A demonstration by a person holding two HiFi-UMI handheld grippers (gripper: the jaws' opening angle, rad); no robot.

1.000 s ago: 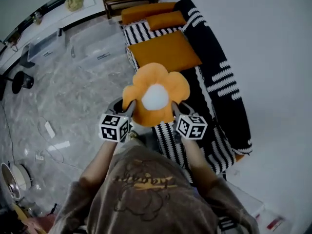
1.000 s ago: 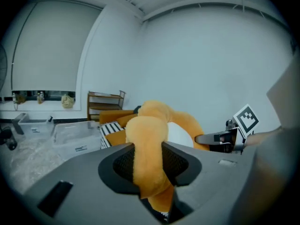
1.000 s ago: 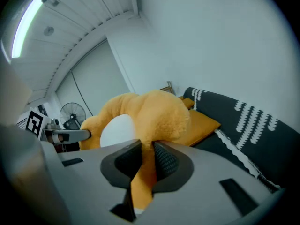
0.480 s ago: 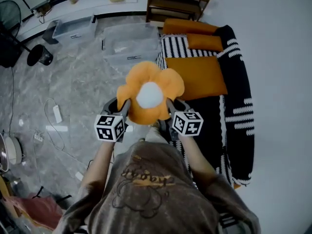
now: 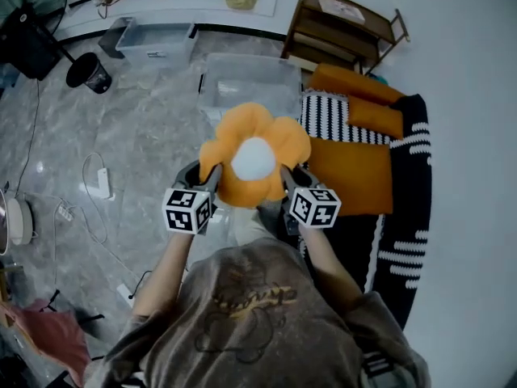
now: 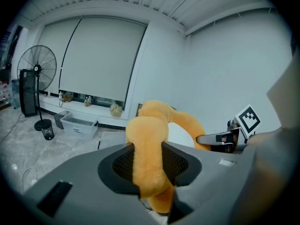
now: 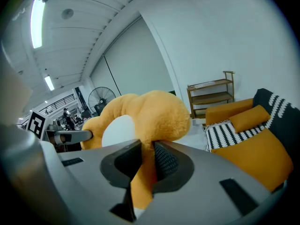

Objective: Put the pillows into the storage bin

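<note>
I hold an orange flower-shaped pillow [image 5: 252, 156] with a white round centre up in the air between both grippers. My left gripper [image 5: 203, 178] is shut on a petal at its left edge; the petal [image 6: 149, 156] is squeezed between the jaws. My right gripper [image 5: 289, 178] is shut on a petal at its right edge, pinched flat [image 7: 146, 170]. A clear storage bin [image 5: 249, 81] stands on the floor just beyond the pillow. More orange pillows [image 5: 355, 172] lie on the black-and-white striped sofa [image 5: 404, 217] at right.
A second clear bin [image 5: 155, 40] stands by the far wall, with a wooden shelf [image 5: 343, 24] to its right. A black fan [image 5: 32, 23] stands far left. Cables and a power strip [image 5: 98, 183] lie on the marble floor.
The pillow, held in both grippers, has swung left away from the sofa and now hangs in front of the clear storage bin. Both grips are unchanged.
</note>
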